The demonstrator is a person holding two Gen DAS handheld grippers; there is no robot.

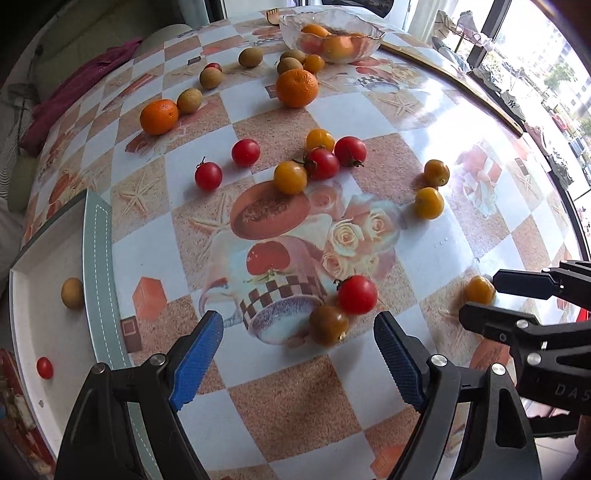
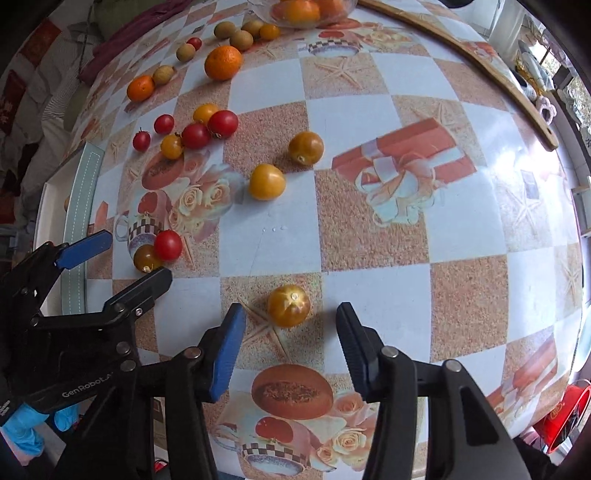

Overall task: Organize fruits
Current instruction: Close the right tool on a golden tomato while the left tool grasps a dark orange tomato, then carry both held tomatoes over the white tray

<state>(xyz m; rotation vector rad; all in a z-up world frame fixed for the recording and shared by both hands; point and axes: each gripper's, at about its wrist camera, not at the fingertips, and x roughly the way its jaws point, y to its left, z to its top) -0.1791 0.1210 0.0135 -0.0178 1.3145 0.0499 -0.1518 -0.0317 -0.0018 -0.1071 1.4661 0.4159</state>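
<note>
Cherry tomatoes, oranges and small brown fruits lie scattered on the patterned table. My left gripper (image 1: 298, 334) is open just short of a dark yellow tomato (image 1: 328, 325) and a red tomato (image 1: 357, 294) that touch each other. My right gripper (image 2: 291, 328) is open around a yellow tomato (image 2: 288, 305) without touching it; this gripper also shows in the left wrist view (image 1: 476, 295). A white tray (image 1: 33, 325) at the left holds a brown fruit (image 1: 72, 292) and a red tomato (image 1: 44, 367). A glass bowl (image 1: 364, 27) at the far edge holds oranges.
A cluster of red and yellow tomatoes (image 1: 321, 158) lies mid-table. Two yellow tomatoes (image 2: 266, 181) lie ahead of the right gripper. Two loose oranges (image 1: 297, 88) and several brown fruits (image 1: 250, 57) lie near the bowl. A wooden strip (image 2: 480, 70) runs along the far right edge.
</note>
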